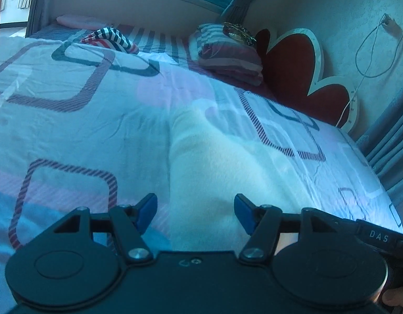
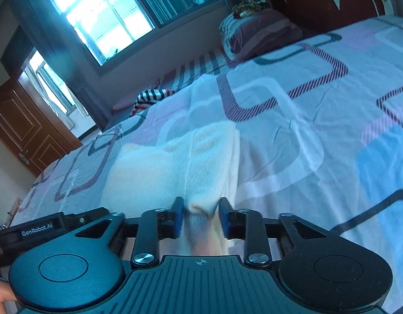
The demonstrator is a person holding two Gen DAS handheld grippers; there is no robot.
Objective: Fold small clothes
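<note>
The right gripper [image 2: 200,217] pinches the pale cream fleecy garment [image 2: 175,167]; the left gripper [image 1: 195,213] hovers spread above it. Folding looks barely begun.

A bed [image 1: 70,120] with a geometric-patterned cover fills the room, its red flower-shaped headboard [image 1: 295,70] against the right wall. Daylight floods the far window [image 2: 107,18] (curtains drawn aside), and a brown wooden door [image 2: 23,128] stands far left.
</note>
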